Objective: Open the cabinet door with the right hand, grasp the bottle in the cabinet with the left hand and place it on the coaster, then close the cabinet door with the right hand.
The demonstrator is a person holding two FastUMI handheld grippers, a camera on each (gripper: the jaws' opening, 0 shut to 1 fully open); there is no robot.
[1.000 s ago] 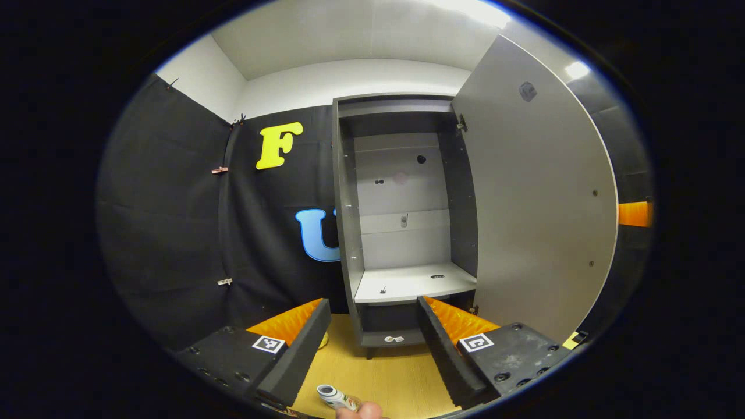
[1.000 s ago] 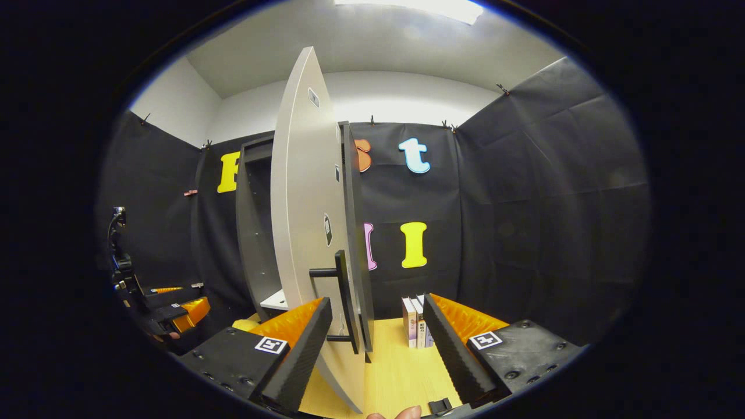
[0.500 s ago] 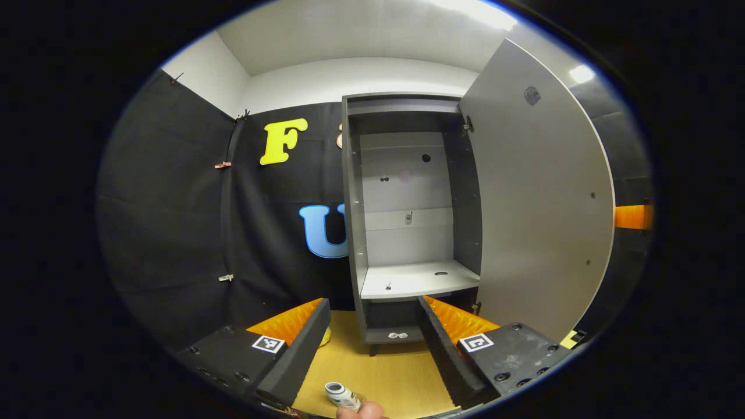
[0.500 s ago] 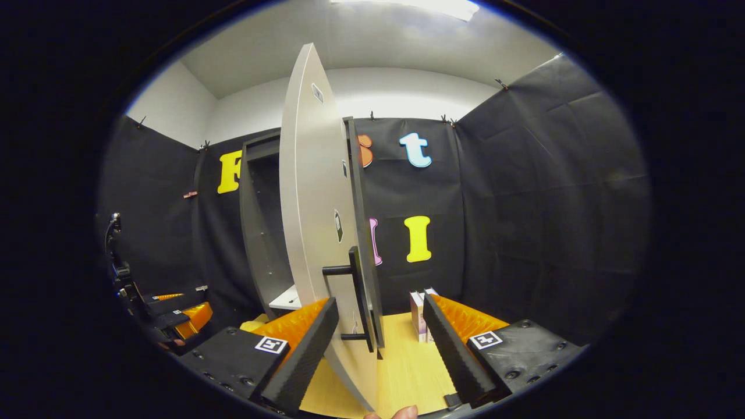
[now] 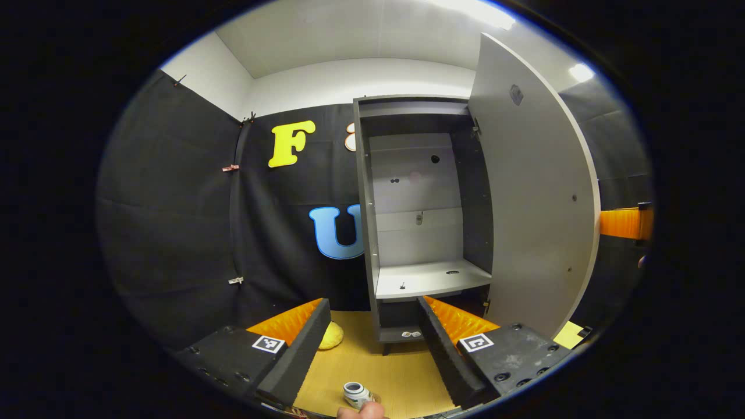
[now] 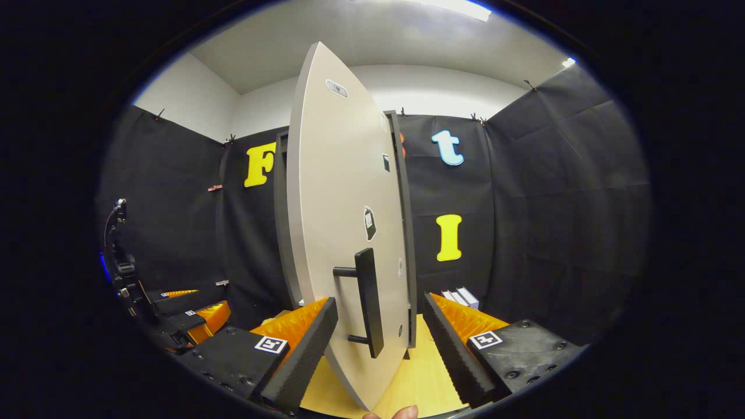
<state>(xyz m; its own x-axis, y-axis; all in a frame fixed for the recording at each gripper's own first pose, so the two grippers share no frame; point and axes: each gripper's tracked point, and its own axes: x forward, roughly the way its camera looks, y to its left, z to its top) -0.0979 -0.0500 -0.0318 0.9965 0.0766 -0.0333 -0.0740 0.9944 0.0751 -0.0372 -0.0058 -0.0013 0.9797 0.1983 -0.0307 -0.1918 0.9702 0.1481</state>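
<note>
The grey cabinet (image 5: 416,192) stands with its pale door (image 5: 532,209) partly open and its shelf (image 5: 430,279) bare. A small white bottle (image 5: 356,394) stands on the wooden table, close below my open left gripper (image 5: 372,305) and apart from its fingers. A thumb shows beside the bottle. What the bottle rests on is hidden. In the right gripper view the door (image 6: 343,233) is seen from outside. Its black handle (image 6: 368,302) lies between the fingers of my open right gripper (image 6: 378,308), which do not press on it.
A yellow lump (image 5: 332,336) lies on the table left of the cabinet's foot. Books (image 6: 460,297) stand at the back right of the table. The left gripper (image 6: 183,317) shows far left in the right gripper view. An orange part of the right gripper (image 5: 625,223) pokes out past the door.
The door has swung toward the cabinet, with the right gripper following its handle. The left gripper has drifted left and back; the bottle now shows more from above.
</note>
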